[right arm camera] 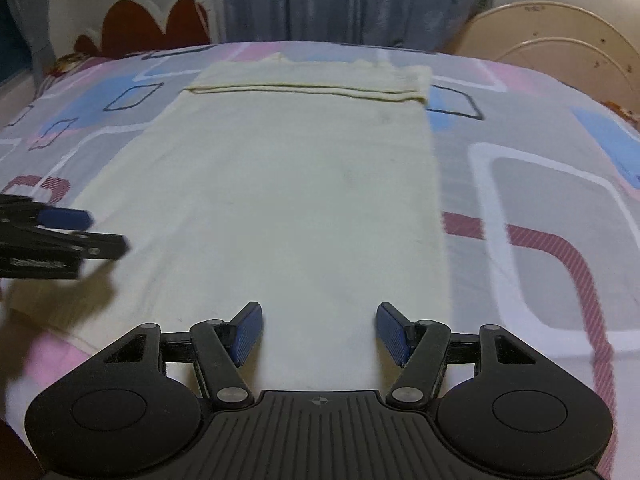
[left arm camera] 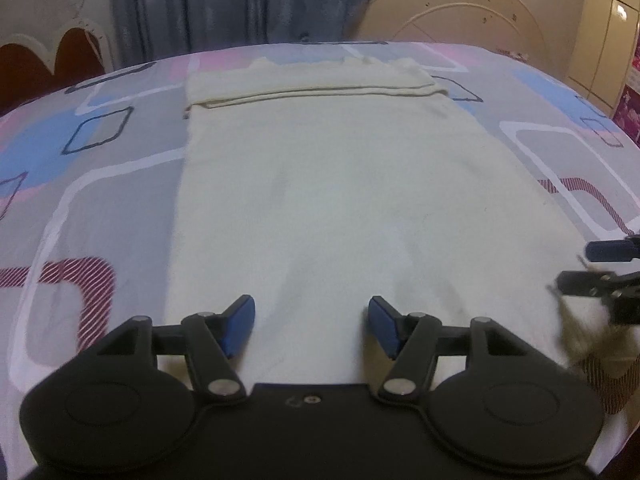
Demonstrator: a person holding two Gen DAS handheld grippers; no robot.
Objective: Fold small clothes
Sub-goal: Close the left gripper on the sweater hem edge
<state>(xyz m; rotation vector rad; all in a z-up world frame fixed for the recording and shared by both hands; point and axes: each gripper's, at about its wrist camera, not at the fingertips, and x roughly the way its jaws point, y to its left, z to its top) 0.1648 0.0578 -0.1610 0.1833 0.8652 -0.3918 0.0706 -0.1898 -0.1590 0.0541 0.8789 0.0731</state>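
Note:
A cream garment [left arm camera: 332,200] lies flat on the patterned bedsheet [left arm camera: 100,208], its far end folded back into a band [left arm camera: 308,80]. It also shows in the right wrist view [right arm camera: 296,200], with the folded band [right arm camera: 312,78] at the far end. My left gripper [left arm camera: 311,326] is open and empty above the garment's near edge. My right gripper [right arm camera: 319,332] is open and empty above the near edge too. The right gripper shows at the right edge of the left wrist view [left arm camera: 600,268], and the left gripper at the left edge of the right wrist view [right arm camera: 88,232].
A red and white headboard [right arm camera: 156,24] and blue curtains [right arm camera: 352,0] stand beyond the bed. A cream round panel [left arm camera: 452,12] leans at the back right. Cream cabinets [left arm camera: 608,40] are at far right.

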